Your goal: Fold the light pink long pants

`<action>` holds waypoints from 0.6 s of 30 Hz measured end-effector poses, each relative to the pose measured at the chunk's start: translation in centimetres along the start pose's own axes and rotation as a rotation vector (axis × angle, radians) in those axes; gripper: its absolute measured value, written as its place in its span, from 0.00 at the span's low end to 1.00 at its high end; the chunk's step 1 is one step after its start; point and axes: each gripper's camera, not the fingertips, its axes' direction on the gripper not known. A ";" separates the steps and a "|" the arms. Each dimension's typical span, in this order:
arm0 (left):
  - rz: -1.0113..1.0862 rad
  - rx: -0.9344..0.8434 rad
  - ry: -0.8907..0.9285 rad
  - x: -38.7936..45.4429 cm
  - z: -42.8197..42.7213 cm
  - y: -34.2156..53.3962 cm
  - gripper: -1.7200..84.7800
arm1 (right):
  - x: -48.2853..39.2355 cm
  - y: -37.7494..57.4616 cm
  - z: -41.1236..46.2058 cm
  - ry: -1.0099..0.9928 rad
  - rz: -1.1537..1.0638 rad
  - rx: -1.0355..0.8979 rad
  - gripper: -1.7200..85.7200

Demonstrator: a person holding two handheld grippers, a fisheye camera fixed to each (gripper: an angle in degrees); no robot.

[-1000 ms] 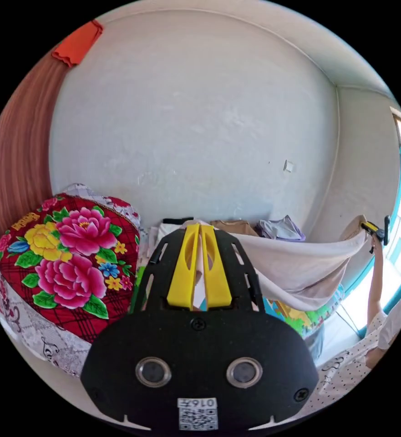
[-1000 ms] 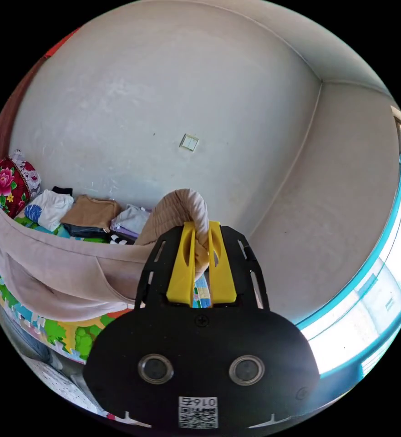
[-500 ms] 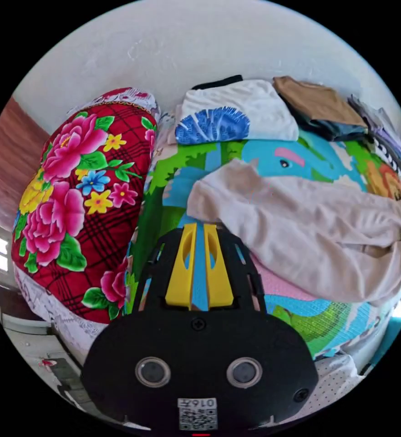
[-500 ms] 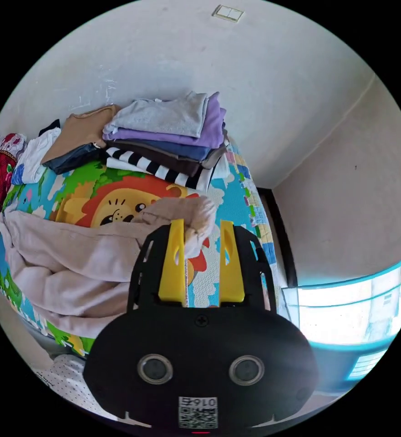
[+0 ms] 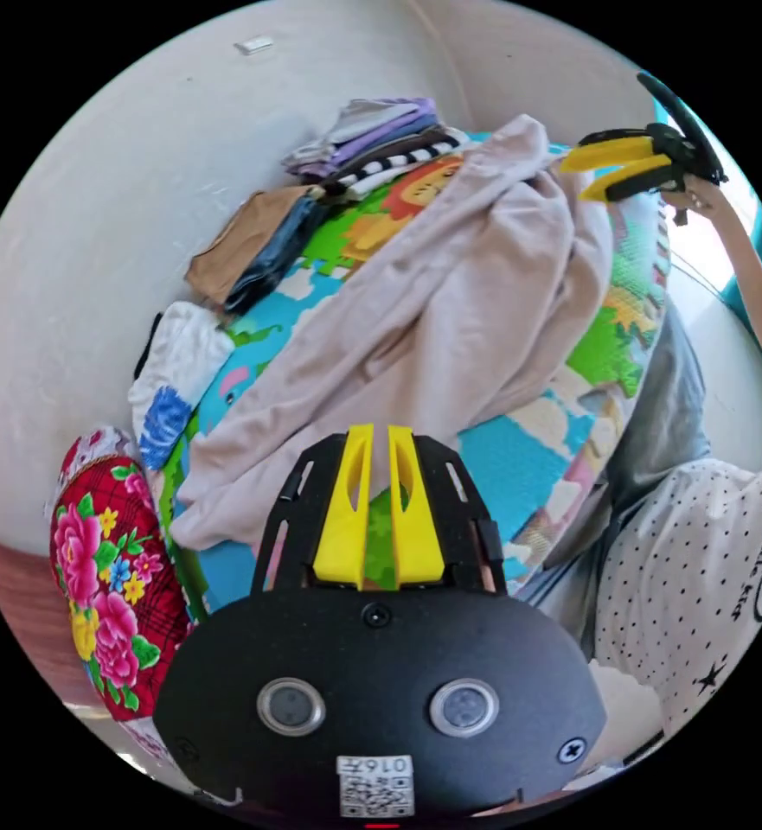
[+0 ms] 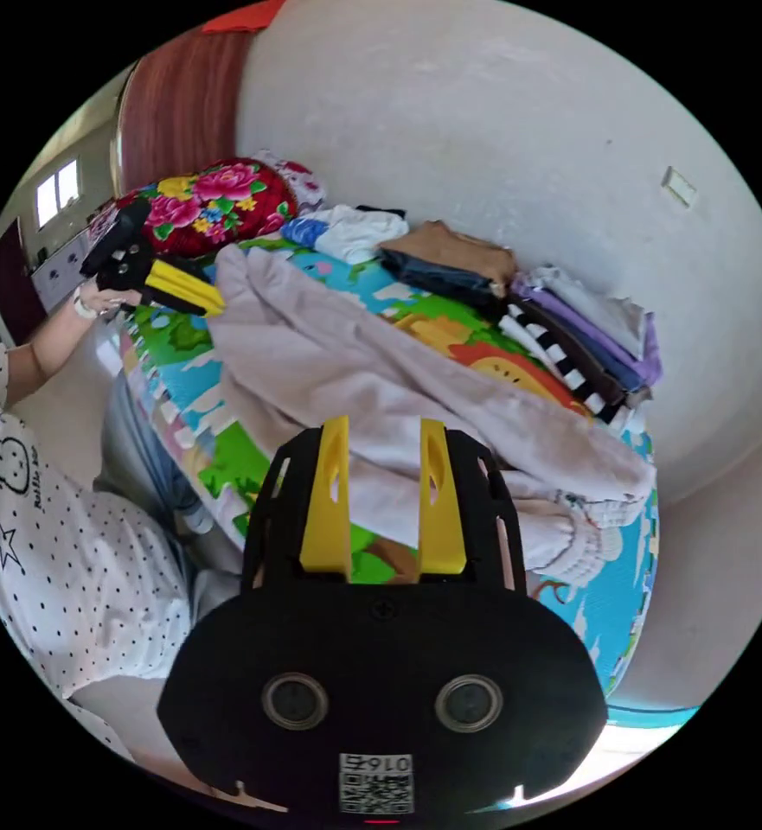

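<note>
The light pink long pants (image 5: pixel 432 311) lie rumpled across the colourful animal-print play mat (image 5: pixel 519 450), stretched lengthwise between the two tools, presumably laid down so they can be smoothed before the first fold. The left gripper (image 5: pixel 379 510) hovers just short of one end, its fingers narrowly parted and holding nothing; the cloth edge lies just beyond their tips. The right gripper (image 6: pixel 383 497) has its fingers wide and empty, the ribbed cuff end (image 6: pixel 584 536) just off to one side of them. Stacks of folded clothes (image 6: pixel 571 333) sit beyond the pants along the wall, likely finished pieces kept clear.
</note>
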 end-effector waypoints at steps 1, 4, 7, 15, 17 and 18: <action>0.035 0.025 0.051 1.5 0.2 -1.5 0.05 | -1.4 0.6 1.0 -0.073 -0.028 0.003 0.14; 0.069 0.084 0.132 4.5 0.7 -4.8 0.06 | -3.9 1.9 3.2 -0.123 -0.050 0.020 0.15; 0.086 0.122 0.196 6.6 1.4 -7.2 0.07 | -4.6 3.2 5.6 -0.018 0.004 -0.026 0.16; 0.051 0.147 0.249 8.6 5.0 -11.0 0.08 | -3.1 7.9 3.1 -0.131 0.108 0.079 0.17; 0.079 0.203 0.285 9.0 5.3 -11.6 0.04 | -3.5 9.8 1.6 -0.168 -0.001 0.109 0.17; 0.102 0.210 0.302 9.2 5.4 -11.8 0.03 | -3.6 10.3 1.4 -0.165 -0.029 0.105 0.17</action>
